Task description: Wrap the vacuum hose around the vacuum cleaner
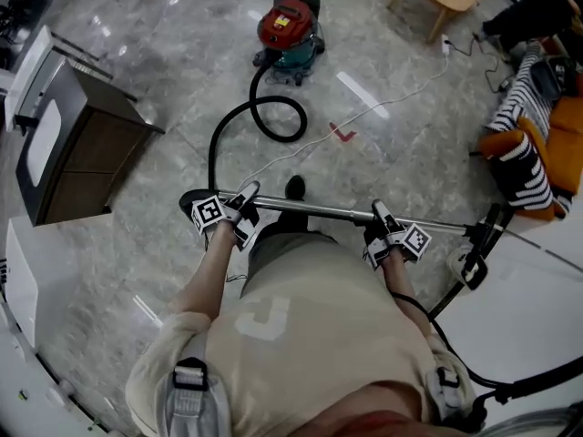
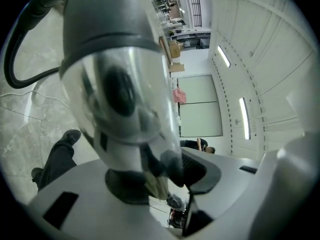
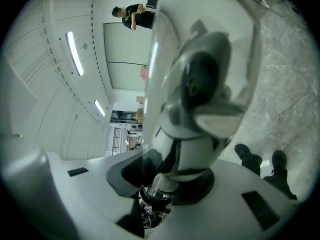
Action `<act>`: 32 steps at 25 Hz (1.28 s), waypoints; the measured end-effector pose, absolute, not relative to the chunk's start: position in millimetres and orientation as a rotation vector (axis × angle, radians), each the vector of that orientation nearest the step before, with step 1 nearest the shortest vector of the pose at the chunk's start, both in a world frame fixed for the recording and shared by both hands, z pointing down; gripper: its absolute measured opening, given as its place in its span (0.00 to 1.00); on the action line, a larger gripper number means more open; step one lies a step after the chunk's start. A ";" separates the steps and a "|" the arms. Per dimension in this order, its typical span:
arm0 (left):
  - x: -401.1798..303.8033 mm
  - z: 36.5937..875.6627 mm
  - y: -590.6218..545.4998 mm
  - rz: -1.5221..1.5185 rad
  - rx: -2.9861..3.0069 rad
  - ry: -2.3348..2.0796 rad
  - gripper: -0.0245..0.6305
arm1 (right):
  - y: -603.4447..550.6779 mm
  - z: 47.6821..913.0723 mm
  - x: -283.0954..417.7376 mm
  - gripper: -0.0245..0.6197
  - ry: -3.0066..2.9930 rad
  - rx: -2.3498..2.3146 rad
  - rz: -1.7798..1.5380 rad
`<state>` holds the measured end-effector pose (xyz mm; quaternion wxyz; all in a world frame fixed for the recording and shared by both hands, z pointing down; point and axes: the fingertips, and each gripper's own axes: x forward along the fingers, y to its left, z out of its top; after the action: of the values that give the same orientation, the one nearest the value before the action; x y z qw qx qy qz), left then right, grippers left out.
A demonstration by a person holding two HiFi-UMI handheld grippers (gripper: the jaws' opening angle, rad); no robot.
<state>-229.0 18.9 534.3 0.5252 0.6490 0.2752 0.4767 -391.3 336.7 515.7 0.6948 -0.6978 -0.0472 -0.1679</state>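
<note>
While both pairs of jaws are only partly closed, each one clamps the vacuum wand [image 1: 314, 211], which lies level in front of the person. The left gripper [image 1: 235, 209] grips near the end where the black hose [image 1: 212, 157] joins, and the right gripper [image 1: 383, 233] grips nearer the floor nozzle [image 1: 475, 253]. The hose runs in a loop over the grey floor [image 1: 164, 53] to the red vacuum cleaner [image 1: 289, 27], which stands well apart; the hose is not yet wrapped around it.

My left arm [image 1: 202, 280] and right arm [image 1: 398, 285] reach forward, with the left hand-held gripper [image 1: 244, 209] and right hand-held gripper [image 1: 375, 233] well apart, each clamped on the vacuum wand [image 1: 310, 211].
</note>
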 end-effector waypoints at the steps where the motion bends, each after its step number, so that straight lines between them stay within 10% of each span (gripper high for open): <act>1: -219.9 537.8 28.3 1.154 1.545 0.662 0.26 | 345.4 516.7 -387.1 0.20 -0.131 -1.560 -0.379; 16: -101.1 534.6 105.9 1.048 1.587 0.619 0.26 | 434.7 522.5 -245.5 0.20 -0.064 -1.571 -0.411; 32: -202.2 500.9 179.8 0.670 1.626 0.289 0.26 | 530.2 505.8 -178.2 0.20 0.422 -1.560 -0.719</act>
<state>-202.2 179.8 500.9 0.6287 0.7095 0.1262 0.2923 -178.2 530.2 505.8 0.6338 -0.6823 0.1844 -0.3143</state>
